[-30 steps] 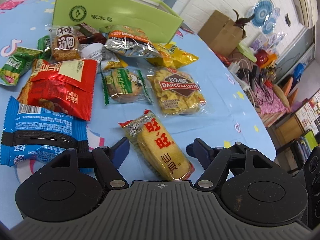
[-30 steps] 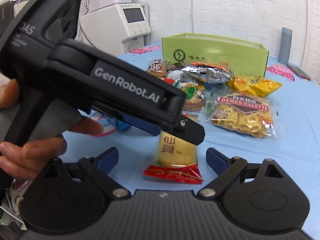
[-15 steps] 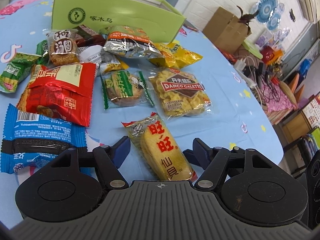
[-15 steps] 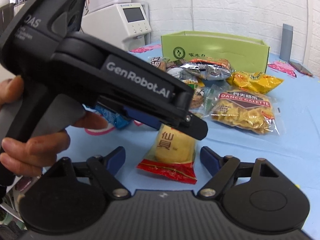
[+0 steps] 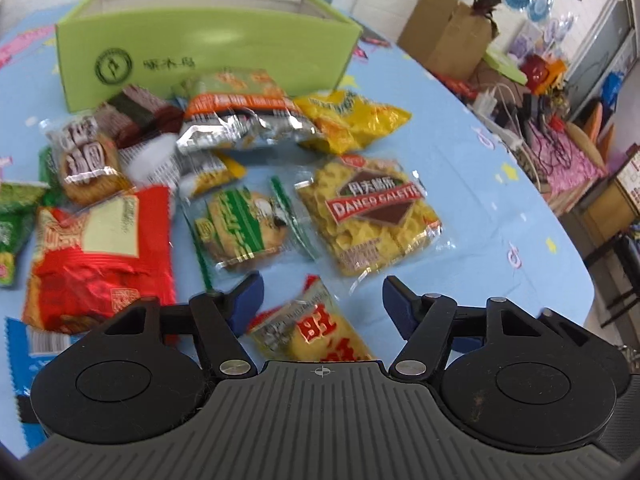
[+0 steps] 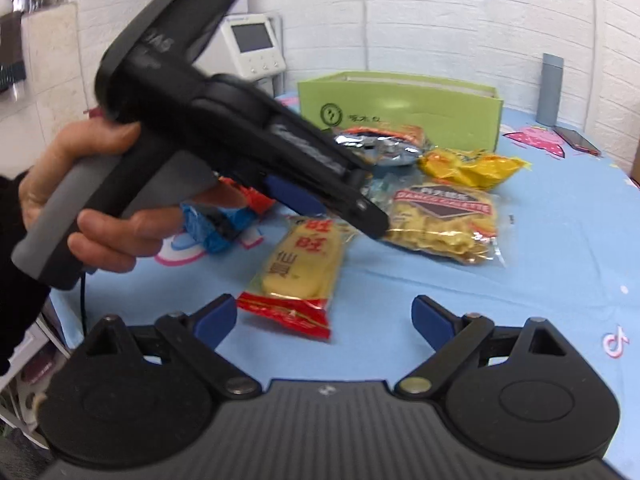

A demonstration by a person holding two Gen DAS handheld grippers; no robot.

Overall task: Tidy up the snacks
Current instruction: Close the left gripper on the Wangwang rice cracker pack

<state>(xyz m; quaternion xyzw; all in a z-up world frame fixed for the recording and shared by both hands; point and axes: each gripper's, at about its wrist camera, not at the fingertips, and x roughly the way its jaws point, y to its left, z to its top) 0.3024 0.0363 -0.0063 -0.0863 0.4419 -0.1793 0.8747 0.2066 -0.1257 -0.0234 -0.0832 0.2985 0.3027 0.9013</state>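
Left claw (image 5: 320, 300) hangs open over the yellow rice-cracker packet (image 5: 316, 332), pads clear of it. Light, crinkly, brittle inside: best pinched across its middle. Right claw (image 6: 324, 320), jaws opening, is empty beside the packet's red end. Ahead, biscuit bags (image 5: 372, 216) crowd the tabletop (image 5: 500, 216) before the green box (image 5: 208, 44).

Left wrist cam sits close above table (image 5: 460, 168), tilted down, facing far green box (image 5: 200, 52). Right wrist cam sits lower, nearer, facing same box (image 6: 400, 108). Both share the rice cracker pack (image 5: 316, 332) (image 6: 300, 264).
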